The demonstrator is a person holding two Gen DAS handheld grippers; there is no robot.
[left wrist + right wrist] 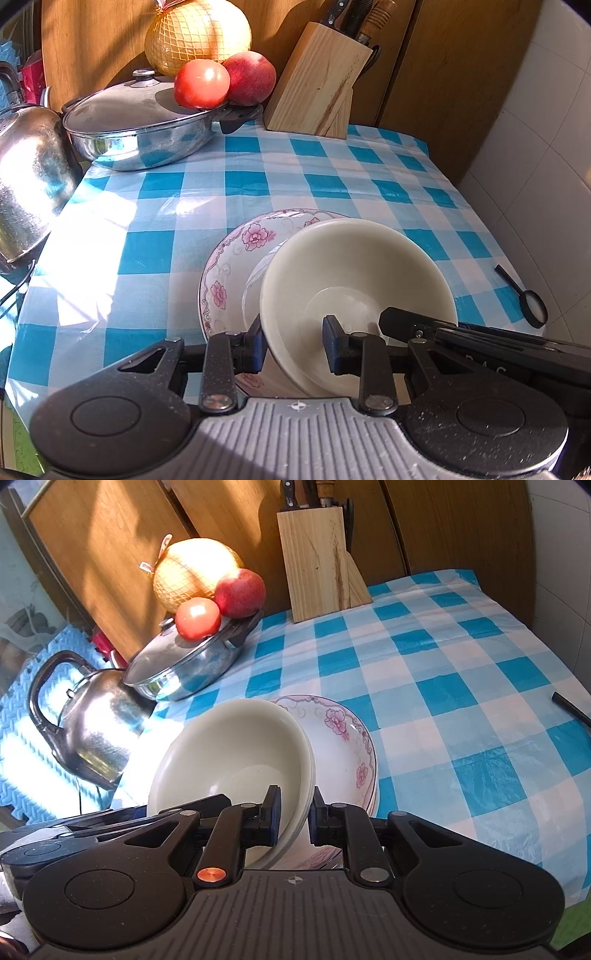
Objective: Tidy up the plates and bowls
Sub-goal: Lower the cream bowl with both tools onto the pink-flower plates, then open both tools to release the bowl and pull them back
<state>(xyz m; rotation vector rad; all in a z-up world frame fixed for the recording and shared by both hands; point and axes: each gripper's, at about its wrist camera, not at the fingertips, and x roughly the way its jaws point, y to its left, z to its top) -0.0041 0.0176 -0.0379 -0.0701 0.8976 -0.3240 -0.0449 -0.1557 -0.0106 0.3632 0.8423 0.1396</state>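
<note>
Bowls (354,291): cream stack, tilting above the flowered plate (236,254) on the counter (155,206).
Left gripper (293,349): jaws clamping the near rim.
Right gripper (295,821): jaws clamping the opposite side of the rim.
Risk: nested bowls sliding apart or knocking the plate, since only thin rims are being pinched.
Facing: mouth opening up and toward the cameras; round, lacking a long axis.

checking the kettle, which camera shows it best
The right wrist view: the kettle shows whole, with handle, lid and body. The left wrist view catches only part of its shiny body at the left edge.
</note>
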